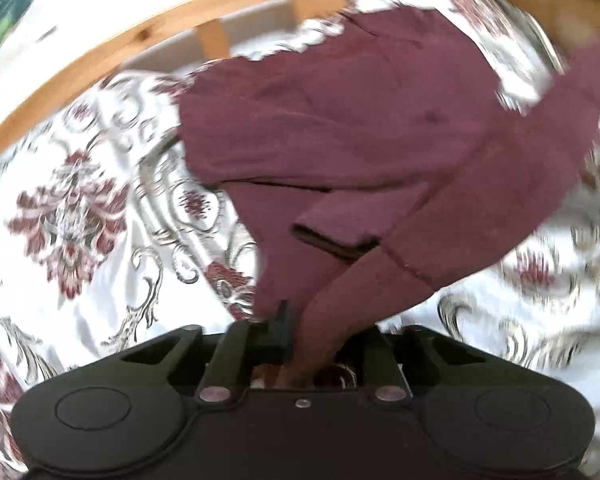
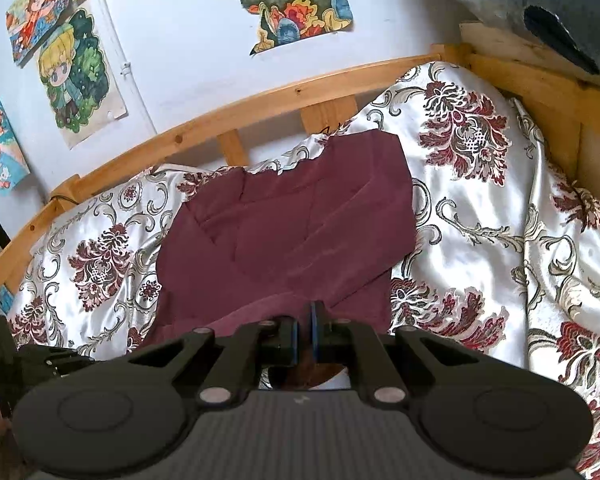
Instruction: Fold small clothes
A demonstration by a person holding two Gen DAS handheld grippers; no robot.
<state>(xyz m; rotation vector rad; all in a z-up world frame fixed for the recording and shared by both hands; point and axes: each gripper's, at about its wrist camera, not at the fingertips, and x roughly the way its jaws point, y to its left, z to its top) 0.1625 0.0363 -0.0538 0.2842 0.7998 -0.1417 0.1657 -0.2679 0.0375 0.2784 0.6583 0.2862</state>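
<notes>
The bed [image 2: 480,208] fills both views, covered by a shiny white spread [image 2: 472,216] with dark red flowers and grey scrolls. Its wooden frame [image 2: 260,100] curves along the far side, with slats below the rail. Behind it stands a pale wall [image 2: 188,40] with colourful drawings [image 2: 76,76] taped to it, at the left and at the top middle.

The garment [image 2: 284,232], a dark maroon piece, lies on the spread in the middle of the bed, its far edge reaching toward the frame. In the right wrist view it is partly folded, with layers overlapping and creases running across it. In the left wrist view, which is blurred, a sleeve-like strip with a dark cuff [image 1: 332,240] lies across the near part of the cloth.

My left hand-held gripper [image 1: 300,332] is clenched on a near fold of the garment, and the cloth runs up from between its fingers. My right hand-held gripper [image 2: 307,328] is likewise clamped on the garment's near edge, its blue-lined fingers pressed almost together with maroon cloth between them. At the left edge of the right wrist view, part of the other black gripper shows just beside the bed.
</notes>
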